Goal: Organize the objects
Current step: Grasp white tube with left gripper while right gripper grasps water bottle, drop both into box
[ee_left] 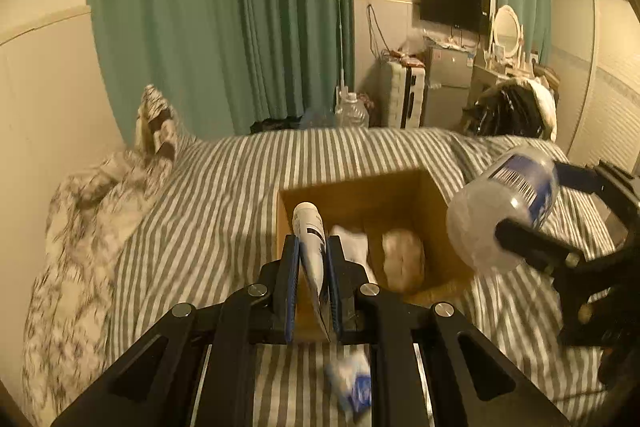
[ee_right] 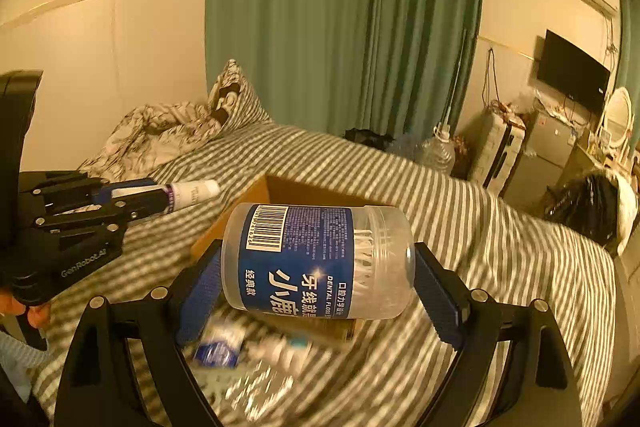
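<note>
**Two items held over the box**

Above the grey-and-white striped bed (ee_left: 224,187), the left gripper (ee_left: 313,259) has its fingers closed narrowly on a white squeeze tube (ee_left: 310,239), nozzle end forward over the open brown cardboard box (ee_left: 420,187). The right gripper (ee_right: 318,279) is spread wide, clamping a clear plastic floss-pick jar with a blue label (ee_right: 316,261) end to end. The jar looks light, rigid and slick, best held across its ends; the tube is soft and would dent. Only the left view shows the box's contents, seemingly a beige bundle (ee_left: 403,259). A blurred blue-white packet (ee_right: 218,349) lies on the bed.
</note>
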Tool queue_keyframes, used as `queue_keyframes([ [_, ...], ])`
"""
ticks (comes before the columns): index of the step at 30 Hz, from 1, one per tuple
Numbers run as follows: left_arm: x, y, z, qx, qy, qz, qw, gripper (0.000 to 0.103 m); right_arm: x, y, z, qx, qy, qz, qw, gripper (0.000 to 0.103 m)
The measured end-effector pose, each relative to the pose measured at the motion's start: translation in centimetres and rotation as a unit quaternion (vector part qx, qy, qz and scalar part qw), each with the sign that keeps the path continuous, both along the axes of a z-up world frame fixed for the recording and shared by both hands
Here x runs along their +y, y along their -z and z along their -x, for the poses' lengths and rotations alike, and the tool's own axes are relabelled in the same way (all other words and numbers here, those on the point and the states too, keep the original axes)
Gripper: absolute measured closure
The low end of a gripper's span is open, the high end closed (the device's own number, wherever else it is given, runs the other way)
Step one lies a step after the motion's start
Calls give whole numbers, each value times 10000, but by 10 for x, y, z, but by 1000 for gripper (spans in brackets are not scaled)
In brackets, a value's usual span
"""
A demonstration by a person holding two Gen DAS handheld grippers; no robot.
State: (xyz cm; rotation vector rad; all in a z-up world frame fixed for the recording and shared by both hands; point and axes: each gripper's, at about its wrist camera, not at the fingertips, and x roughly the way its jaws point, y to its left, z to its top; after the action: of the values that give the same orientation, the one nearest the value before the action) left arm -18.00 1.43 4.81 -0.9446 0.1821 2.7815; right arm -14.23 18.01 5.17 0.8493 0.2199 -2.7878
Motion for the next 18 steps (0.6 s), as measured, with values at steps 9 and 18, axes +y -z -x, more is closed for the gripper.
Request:
queue_keyframes([
  [9, 8, 71, 93, -705, 27, 15, 9975, 90, -8, 48, 106, -588, 155, -107, 9981, 14],
  [18, 7, 93, 93, -731, 201, 2, 9971, 74, 7, 80, 125, -635, 171, 531, 9964, 8],
])
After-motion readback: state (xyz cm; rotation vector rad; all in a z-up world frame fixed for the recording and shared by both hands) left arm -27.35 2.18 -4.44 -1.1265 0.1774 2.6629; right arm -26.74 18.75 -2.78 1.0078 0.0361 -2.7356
